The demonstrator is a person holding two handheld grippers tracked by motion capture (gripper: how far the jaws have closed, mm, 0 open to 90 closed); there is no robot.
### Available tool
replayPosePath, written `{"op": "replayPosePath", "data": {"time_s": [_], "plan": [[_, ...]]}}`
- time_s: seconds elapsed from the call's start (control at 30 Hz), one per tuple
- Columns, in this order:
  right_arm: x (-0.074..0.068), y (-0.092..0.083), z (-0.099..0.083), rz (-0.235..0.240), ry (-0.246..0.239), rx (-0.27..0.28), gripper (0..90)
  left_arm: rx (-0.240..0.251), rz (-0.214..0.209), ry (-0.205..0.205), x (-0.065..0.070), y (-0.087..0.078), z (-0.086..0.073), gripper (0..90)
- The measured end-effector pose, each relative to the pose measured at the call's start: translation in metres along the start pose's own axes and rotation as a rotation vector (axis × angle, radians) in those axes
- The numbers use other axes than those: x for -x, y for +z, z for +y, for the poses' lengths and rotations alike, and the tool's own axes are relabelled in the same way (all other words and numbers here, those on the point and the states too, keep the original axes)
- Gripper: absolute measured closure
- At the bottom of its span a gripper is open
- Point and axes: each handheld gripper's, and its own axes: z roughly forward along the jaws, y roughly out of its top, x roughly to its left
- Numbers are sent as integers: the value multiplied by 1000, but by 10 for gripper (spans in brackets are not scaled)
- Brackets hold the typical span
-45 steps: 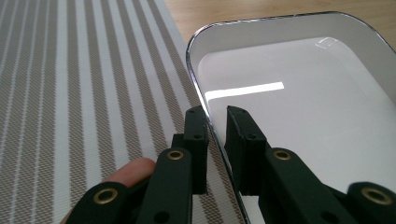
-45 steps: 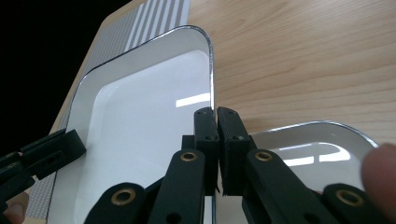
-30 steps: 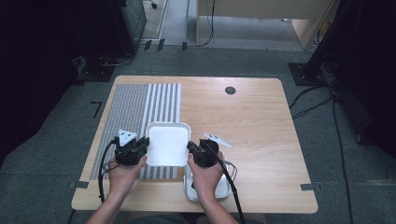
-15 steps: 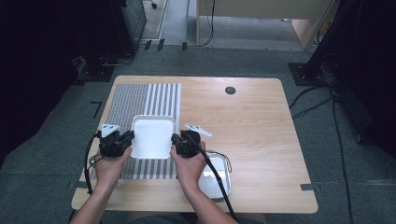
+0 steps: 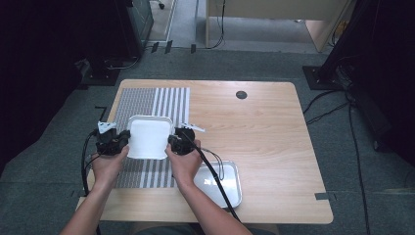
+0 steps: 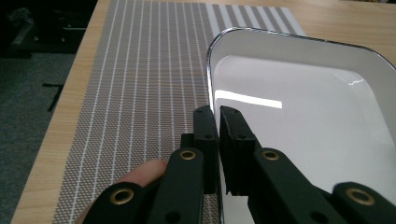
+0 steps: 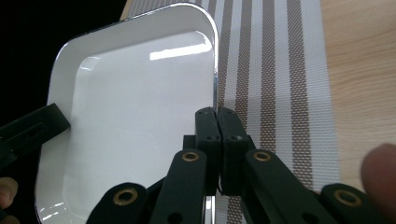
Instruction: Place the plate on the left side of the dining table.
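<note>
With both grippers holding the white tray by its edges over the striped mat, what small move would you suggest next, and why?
Probably lower it straight down onto the striped mat. The left gripper and right gripper are each shut on opposite rims of the white tray, which looks level and lies over the mat, so an even descent with both hands should set it flat.

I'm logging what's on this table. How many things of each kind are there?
White tray: 1
Metal tray: 1
Striped placemat: 1
Grippers, left and right: 2
Total: 5
</note>
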Motion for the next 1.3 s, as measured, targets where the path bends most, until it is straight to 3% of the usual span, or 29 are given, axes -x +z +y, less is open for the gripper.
{"op": "replayPosePath", "data": {"time_s": [0.2, 0.33, 0.5, 0.67, 0.8, 0.9, 1.0, 1.13, 1.23, 1.3], "plan": [[-4, 28, 0, -41, 9, -30, 898, -46, 43, 5, -11, 24, -3, 861], [-5, 42, 3, -75, -1, -43, 897, -68, 46, -5, -15, 39, -4, 856], [-5, 50, 4, -114, -11, -60, 897, -104, 48, -2, -16, 55, -6, 849], [0, 61, 6, -142, 24, -74, 892, -135, 62, -25, -17, 69, -11, 845], [0, 63, 5, -138, 35, -76, 883, -136, 46, -17, -19, 72, -11, 828], [3, 62, 7, -124, 26, -64, 841, -133, 37, 8, -21, 68, -12, 757], [3, 61, 9, -116, 26, -51, 824, -122, 23, -6, -27, 61, -14, 719], [3, 65, 7, -130, 18, -84, 815, -128, -11, -23, -32, 52, -15, 751], [1, 67, 6, -138, 27, -84, 884, -155, -23, 12, -28, 52, -15, 845], [-2, 68, 6, -168, 30, -74, 894, -153, -10, 29, -26, 52, -15, 857]]}}
